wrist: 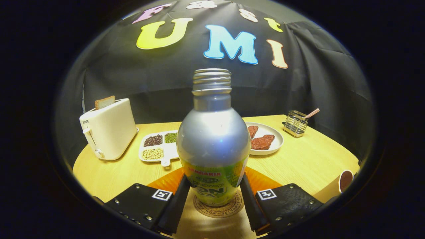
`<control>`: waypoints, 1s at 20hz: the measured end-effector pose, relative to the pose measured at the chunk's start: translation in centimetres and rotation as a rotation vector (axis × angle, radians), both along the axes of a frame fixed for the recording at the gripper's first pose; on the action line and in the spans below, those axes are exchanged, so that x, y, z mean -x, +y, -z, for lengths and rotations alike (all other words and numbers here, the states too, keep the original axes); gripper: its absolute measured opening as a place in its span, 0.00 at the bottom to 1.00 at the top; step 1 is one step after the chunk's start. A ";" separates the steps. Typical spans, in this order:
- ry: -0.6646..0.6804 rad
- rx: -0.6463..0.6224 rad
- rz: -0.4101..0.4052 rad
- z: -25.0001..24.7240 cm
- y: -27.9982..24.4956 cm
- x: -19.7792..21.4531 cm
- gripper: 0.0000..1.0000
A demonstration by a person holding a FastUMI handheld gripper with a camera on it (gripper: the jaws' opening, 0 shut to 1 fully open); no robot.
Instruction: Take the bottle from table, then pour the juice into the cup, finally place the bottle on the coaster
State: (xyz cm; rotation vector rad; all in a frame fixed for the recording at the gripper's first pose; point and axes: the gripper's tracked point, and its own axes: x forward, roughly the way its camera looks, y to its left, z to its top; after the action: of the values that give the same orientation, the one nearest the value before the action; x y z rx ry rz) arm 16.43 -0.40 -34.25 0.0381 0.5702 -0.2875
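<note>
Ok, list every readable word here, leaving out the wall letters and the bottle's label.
"SUPOR": on the cream plastic toaster.
Ring lettering on the round cork coaster: too warped to read.
The tool is shut on the silver metal bottle; its square markers carry no words.

A: What is seen between the fingers of the gripper (215, 196)?

B: An uncapped silver metal bottle with a green label (213, 139), stood upright on a round cork coaster (219, 207); both fingers appear pressed against its sides.

A: And farther off?

B: A white toaster (109, 129) at far left, a white plate (265, 139) at right.
</note>
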 end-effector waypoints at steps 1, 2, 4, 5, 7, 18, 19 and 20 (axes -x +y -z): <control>-0.001 -0.004 0.004 0.3 0.1 0.1 0.78; -0.002 -0.010 0.005 0.6 0.0 0.2 0.78; -0.003 -0.012 0.001 0.9 0.2 0.3 0.79; -0.014 -0.007 -0.003 0.8 0.2 0.2 0.79; -0.017 -0.005 -0.009 0.8 0.2 0.2 0.80; -0.011 -0.026 0.014 0.9 -0.1 0.8 0.99; -0.012 -0.032 0.014 0.9 -0.1 0.8 0.99; -0.015 -0.036 0.011 0.7 0.0 0.8 0.99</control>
State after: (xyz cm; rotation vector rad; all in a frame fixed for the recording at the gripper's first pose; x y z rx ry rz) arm 15.68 -0.40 -34.95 0.0780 0.5605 -0.2873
